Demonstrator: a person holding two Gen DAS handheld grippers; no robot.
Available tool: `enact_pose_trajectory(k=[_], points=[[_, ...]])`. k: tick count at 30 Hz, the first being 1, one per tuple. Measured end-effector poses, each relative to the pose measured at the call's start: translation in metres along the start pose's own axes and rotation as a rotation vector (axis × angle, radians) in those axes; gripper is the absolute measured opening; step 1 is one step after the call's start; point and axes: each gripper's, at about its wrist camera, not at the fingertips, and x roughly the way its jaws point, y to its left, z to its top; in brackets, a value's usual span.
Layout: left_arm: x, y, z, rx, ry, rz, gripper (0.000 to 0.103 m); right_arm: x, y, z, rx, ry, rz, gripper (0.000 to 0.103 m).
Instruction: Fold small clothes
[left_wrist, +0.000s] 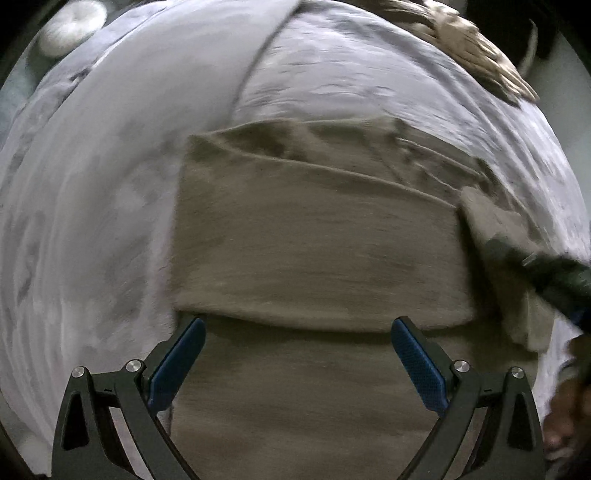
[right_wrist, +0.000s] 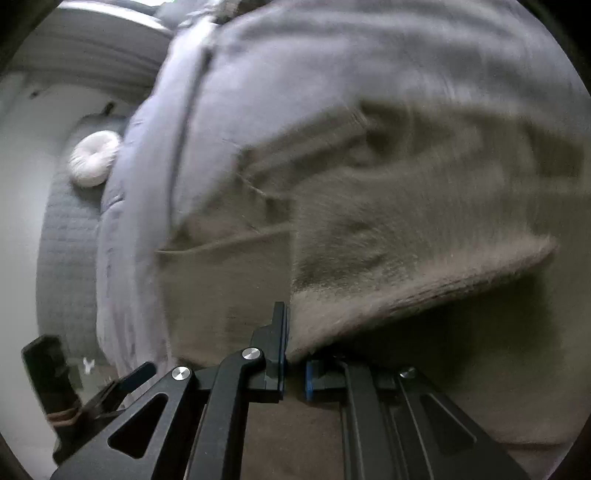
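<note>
The brown garment (left_wrist: 317, 236) lies on a pale grey bedspread (left_wrist: 110, 206) and serves as the landmark here. In the left wrist view it is folded into a broad rectangular panel, with a straight fold edge running across just ahead of the left gripper (left_wrist: 299, 354). Left of the garment the bedspread spreads wide and bare, up to a round white cushion (left_wrist: 72, 27) at the far upper corner. Beyond the garment's far edge there is more open bedspread, and past that a tan ruffled piece of cloth (left_wrist: 476, 48) lies near the bed's far rim. On the garment's right side a narrower flap hangs off, and a dark gripper body (left_wrist: 554, 273) reaches in over it.

The left gripper's 2 blue pads (left_wrist: 177, 365) stand far apart, released, with nothing clamped; the garment's lower layer fills the gap beneath them, and the fold edge sits just past their tips.

In the right wrist view, heavily blurred, the right gripper (right_wrist: 295, 369) has its 2 fingers nearly together, and a thick folded edge of the garment (right_wrist: 406, 258) comes down into the narrow slot between them. The pads appear to be pinching that edge, lifted over more brown cloth below. Left of the garment here the bedspread's side (right_wrist: 122, 258) drops away toward a quilted grey surface (right_wrist: 66, 240) carrying the white cushion (right_wrist: 94, 158).
</note>
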Motion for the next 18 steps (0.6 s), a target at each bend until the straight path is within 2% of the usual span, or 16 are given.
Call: enact_pose_trajectory(k=[2, 5, 7, 9, 11, 12, 14, 16, 18], points=[[0.002, 0.012, -0.001, -0.025, 0.001, -0.005, 0.101, -0.008, -0.01, -0.01, 0.065, -0.011, 0.042, 0.016], [0.004, 0.027, -0.004, -0.049, -0.001, -0.005, 0.101, -0.028, -0.029, -0.018, 0.182, -0.1, 0.072, 0.06], [0.006, 0.037, -0.004, -0.062, 0.0, -0.009, 0.101, -0.042, -0.04, -0.023, 0.258, -0.164, 0.083, 0.06], [0.007, 0.048, -0.004, -0.072, -0.002, -0.013, 0.101, -0.046, -0.047, -0.019, 0.32, -0.205, 0.089, 0.054], [0.005, 0.056, -0.004, -0.083, -0.011, -0.011, 0.101, -0.045, -0.036, -0.012, 0.293, -0.22, 0.05, 0.008], [0.002, 0.059, -0.003, -0.086, -0.018, -0.012, 0.101, -0.043, -0.021, -0.006, 0.233, -0.216, 0.013, 0.008], [-0.004, 0.068, -0.003, -0.091, -0.034, -0.016, 0.101, -0.039, 0.018, -0.001, 0.033, -0.201, -0.042, 0.008], [-0.009, 0.076, -0.003, -0.097, -0.049, -0.025, 0.101, -0.018, 0.068, -0.008, -0.174, -0.156, -0.077, 0.008], [-0.013, 0.085, -0.006, -0.103, -0.058, -0.037, 0.101, -0.003, 0.094, -0.02, -0.289, -0.109, -0.104, 0.008]])
